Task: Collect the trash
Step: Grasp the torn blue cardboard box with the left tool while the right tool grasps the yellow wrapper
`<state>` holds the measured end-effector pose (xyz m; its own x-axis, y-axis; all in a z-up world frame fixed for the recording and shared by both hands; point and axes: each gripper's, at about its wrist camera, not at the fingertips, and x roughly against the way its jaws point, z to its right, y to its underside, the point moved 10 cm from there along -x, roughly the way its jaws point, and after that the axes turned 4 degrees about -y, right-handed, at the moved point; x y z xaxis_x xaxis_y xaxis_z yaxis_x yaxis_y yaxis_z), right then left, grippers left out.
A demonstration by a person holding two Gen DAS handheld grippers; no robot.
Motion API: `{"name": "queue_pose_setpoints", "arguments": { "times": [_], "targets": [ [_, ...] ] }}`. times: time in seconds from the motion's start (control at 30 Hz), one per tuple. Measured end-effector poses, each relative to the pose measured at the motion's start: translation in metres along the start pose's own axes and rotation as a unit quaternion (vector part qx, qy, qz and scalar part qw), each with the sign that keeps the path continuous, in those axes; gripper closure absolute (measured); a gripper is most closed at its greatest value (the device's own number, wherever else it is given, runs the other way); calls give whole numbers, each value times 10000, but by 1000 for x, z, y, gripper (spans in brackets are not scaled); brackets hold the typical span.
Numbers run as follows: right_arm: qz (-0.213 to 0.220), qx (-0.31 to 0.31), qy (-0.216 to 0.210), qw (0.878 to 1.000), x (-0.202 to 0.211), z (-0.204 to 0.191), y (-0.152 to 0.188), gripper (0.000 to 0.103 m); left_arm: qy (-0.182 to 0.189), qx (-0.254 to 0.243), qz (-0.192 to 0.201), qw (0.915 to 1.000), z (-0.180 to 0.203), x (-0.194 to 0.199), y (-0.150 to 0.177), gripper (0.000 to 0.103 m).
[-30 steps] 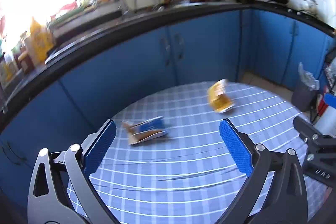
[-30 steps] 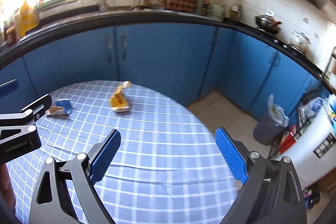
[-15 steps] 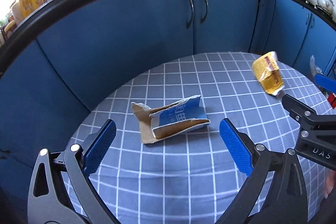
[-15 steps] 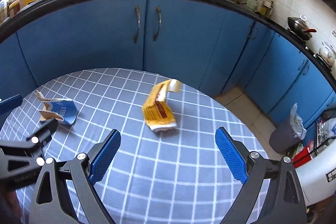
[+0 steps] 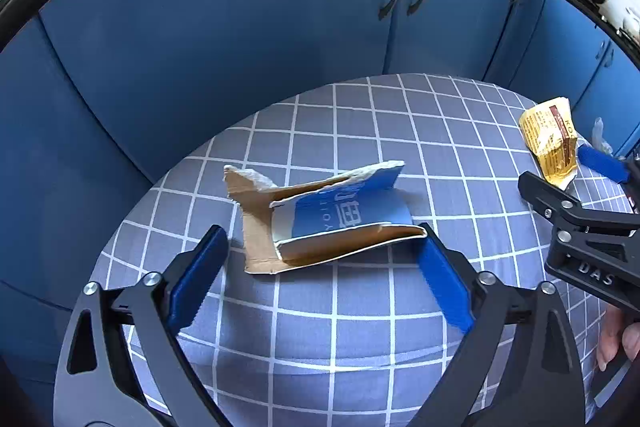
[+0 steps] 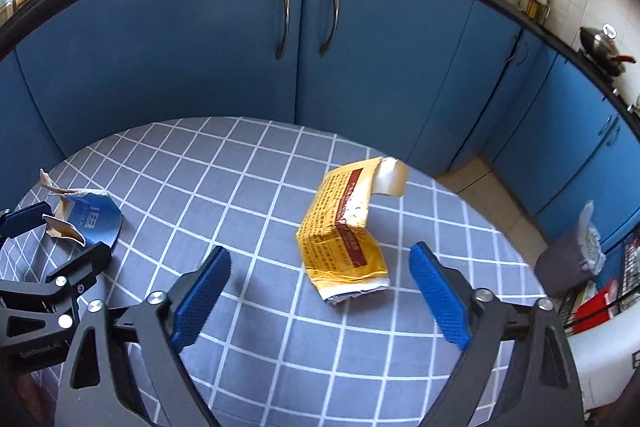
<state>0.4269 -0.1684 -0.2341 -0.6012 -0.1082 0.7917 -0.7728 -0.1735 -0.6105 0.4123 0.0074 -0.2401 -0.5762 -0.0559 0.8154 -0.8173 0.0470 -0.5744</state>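
While the left tongs (image 5: 322, 255) hang over the torn blue carton (image 5: 332, 217) in the left wrist view, their jaws stand wide and are closing, with the carton between them but not yet gripped. The right pad (image 5: 442, 285) sits at the carton's lower right corner, seemingly just touching; the left pad (image 5: 196, 277) is just beside the brown torn flap, apart from it. The carton lies flattened and half open on the checked surface (image 5: 360, 339), so I judge the squeeze should fall across the doubled blue body and not the loose flap, which would likely fold and slip. Sinking a little lower before closing would help the pads catch the thin card.

In the right wrist view, the right tongs (image 6: 320, 275) are also wide and closing around the crumpled yellow wrapper (image 6: 344, 239), which lies between the pads and touches neither. The wrapper sits nearer the right pad (image 6: 438, 297) than the left one (image 6: 202, 293), so shifting slightly right would centre it. Its curled top end stands up; taking the thicker folded lower part looks safer. A lined bin (image 6: 570, 259) stands on the floor beyond the surface's edge, a probable destination.
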Motion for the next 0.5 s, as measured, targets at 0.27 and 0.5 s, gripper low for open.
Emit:
{"name": "queue_pose_setpoints", "arguments": {
  "times": [0.27, 0.5],
  "targets": [
    [-60, 188, -305, 9993, 12, -12, 14, 73, 57, 37, 26, 10000, 2, 6, 5, 20],
    [-88, 142, -450, 9988, 47, -16, 40, 73, 112, 24, 133, 9998, 9, 33, 19, 20]
  ]
}}
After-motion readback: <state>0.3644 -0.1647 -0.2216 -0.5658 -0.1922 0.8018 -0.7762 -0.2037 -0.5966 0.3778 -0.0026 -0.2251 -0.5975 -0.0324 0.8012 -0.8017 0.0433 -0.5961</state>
